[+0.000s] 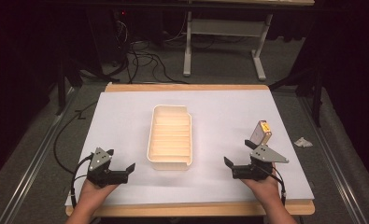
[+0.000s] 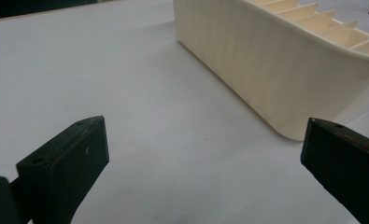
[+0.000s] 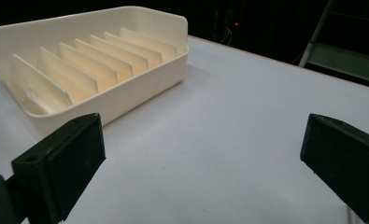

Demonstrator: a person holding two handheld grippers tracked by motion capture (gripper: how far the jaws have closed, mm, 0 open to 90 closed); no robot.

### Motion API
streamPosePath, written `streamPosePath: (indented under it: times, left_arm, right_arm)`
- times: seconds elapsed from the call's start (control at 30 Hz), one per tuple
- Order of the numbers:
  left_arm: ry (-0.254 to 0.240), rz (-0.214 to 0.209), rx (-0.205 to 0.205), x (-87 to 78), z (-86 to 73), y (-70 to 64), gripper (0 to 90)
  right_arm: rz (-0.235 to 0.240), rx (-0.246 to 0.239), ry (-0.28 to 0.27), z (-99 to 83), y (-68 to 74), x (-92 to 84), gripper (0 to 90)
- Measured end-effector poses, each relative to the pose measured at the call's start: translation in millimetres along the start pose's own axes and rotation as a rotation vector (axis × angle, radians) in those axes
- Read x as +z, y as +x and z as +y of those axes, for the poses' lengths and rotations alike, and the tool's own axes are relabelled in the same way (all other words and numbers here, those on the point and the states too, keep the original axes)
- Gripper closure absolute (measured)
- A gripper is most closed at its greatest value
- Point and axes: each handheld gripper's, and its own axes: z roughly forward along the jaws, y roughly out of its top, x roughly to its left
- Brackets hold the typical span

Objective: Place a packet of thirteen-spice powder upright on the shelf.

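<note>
Nearest the person, two hands come in over the wooden front edge of the table (image 1: 196,208); the left gripper (image 1: 122,171) and the right gripper (image 1: 237,164) are matte black blocks, each topped by a grey three-cornered plate, and each has its jaws spread wide with only bare surface between them; both rest low on the white sheet (image 1: 126,121), which is smooth and flat and covers nearly the whole tabletop. Just beyond the right gripper a small grey box with a yellow label (image 1: 260,132) stands upright on the sheet, close to the gripper's far jaw; whether they touch cannot be told, and its print is too small to read. Between the grippers and farther back sits the cream plastic tray (image 1: 170,136), a long rounded-corner rectangle with one notched far corner, crossed inside by thin upright dividers; the left gripper view cuts off its far end. Off the table to the right lies a crumpled white scrap (image 1: 303,142); beyond, dark floor, cables and a pale table frame (image 1: 224,42) fade into shadow.
</note>
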Motion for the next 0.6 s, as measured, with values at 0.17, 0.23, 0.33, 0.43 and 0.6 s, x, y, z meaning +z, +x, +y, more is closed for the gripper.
streamPosePath:
  times: [0.17,0.23,0.33,0.43,0.6]
  left_arm:
    - [-0.001,-0.003,0.001,0.4,0.1,-0.6,1.5]
    - [0.0,-0.003,0.0,0.6,0.1,-0.4,1.6]
    - [0.005,-0.001,0.0,1.6,-0.8,0.2,1.6]
    - [0.005,-0.003,-0.005,1.8,-0.9,-0.3,1.6]
    - [0.005,0.0,-0.002,1.7,-0.6,0.6,1.6]
  right_arm:
    - [-0.012,0.011,-0.011,-0.1,-1.8,-3.3,0.1]
    - [-0.007,0.005,-0.017,0.0,-2.3,-3.6,0.1]
    - [0.003,0.01,-0.018,0.1,-1.9,-4.1,0.2]
    - [0.002,0.016,-0.019,-0.2,-1.8,-4.5,0.2]
    - [-0.004,0.025,-0.024,-0.7,-2.9,-7.1,0.1]
